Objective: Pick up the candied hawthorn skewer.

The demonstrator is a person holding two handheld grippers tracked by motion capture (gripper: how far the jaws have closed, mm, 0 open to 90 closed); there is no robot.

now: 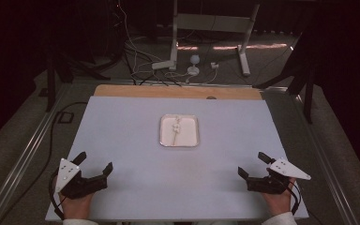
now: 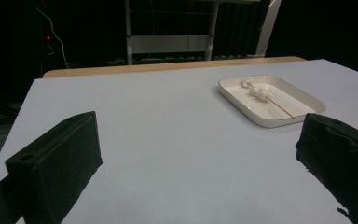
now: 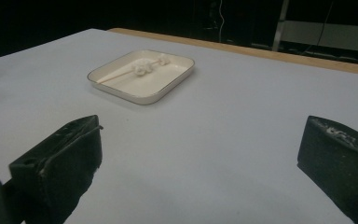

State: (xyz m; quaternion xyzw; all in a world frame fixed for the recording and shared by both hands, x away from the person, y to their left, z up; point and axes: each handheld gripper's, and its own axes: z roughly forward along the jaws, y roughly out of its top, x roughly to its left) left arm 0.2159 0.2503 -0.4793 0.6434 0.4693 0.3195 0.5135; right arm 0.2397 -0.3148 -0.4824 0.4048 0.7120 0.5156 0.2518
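A shallow white tray (image 1: 179, 140) sits mid-table, holding a thin wooden skewer (image 1: 175, 135) with white lumps threaded near its far end. The left gripper (image 1: 95, 162) and right gripper (image 1: 253, 164) rest well short of the tray, one either side, jaws spread wide and holding nothing. Bare pale tabletop (image 1: 122, 136) lies between.
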